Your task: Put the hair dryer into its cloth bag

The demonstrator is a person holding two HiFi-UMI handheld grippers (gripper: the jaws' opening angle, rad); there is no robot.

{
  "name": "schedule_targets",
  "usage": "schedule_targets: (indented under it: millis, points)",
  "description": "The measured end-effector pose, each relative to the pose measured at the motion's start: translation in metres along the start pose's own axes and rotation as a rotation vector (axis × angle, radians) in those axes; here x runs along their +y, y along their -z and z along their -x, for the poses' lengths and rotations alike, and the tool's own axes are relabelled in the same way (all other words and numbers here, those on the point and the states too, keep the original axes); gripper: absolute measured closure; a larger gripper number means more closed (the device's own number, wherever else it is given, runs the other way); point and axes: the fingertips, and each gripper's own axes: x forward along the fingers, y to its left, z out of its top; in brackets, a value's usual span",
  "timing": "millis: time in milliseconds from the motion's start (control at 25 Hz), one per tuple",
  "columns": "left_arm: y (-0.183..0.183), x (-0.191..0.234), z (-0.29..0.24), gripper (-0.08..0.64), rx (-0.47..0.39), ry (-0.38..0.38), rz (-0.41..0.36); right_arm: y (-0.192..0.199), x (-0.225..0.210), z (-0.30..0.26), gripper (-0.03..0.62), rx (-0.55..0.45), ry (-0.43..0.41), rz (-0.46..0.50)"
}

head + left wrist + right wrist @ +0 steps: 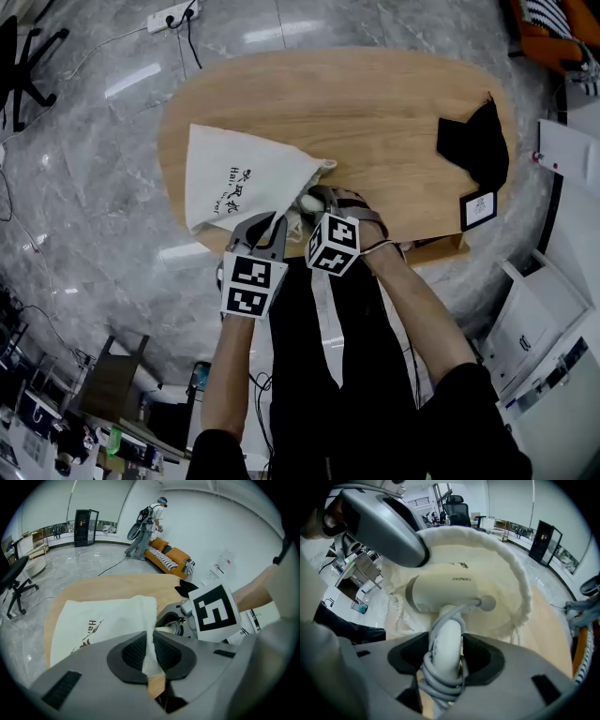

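The white cloth bag (234, 183) with dark print lies on the left of the oval wooden table (375, 103). My left gripper (267, 225) is shut on the bag's mouth hem; a fold of cloth (151, 639) is pinched between the pads. The white hair dryer (445, 595) has its body inside the open bag mouth (513, 573). Its handle (446, 648), with the grey cord wound round it, sits between the pads of my right gripper (445, 658), which is shut on it. In the head view, the right gripper (323, 202) is close beside the left one at the table's near edge.
A black cloth (476, 141) and a small standing card (477, 208) are at the table's right end. A power strip (173, 14) and an office chair (23, 56) are on the marble floor. A person (150, 522) stands by an orange sofa (168, 557).
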Motion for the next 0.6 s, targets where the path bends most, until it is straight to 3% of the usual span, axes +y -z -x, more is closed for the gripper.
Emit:
schedule_targets:
  millis: [80, 160, 600]
  points:
    - [0.002, -0.001, -0.001, 0.523, 0.005, 0.003, -0.002, 0.003, 0.0, 0.003, 0.357, -0.013, 0.011, -0.003]
    - [0.005, 0.001, 0.0, 0.523, 0.012, 0.001, -0.003, 0.004, 0.001, 0.007, 0.3, -0.025, 0.012, -0.026]
    - [0.004, -0.006, -0.005, 0.523, 0.018, -0.003, -0.005, 0.041, 0.001, 0.054, 0.275, -0.091, 0.073, -0.191]
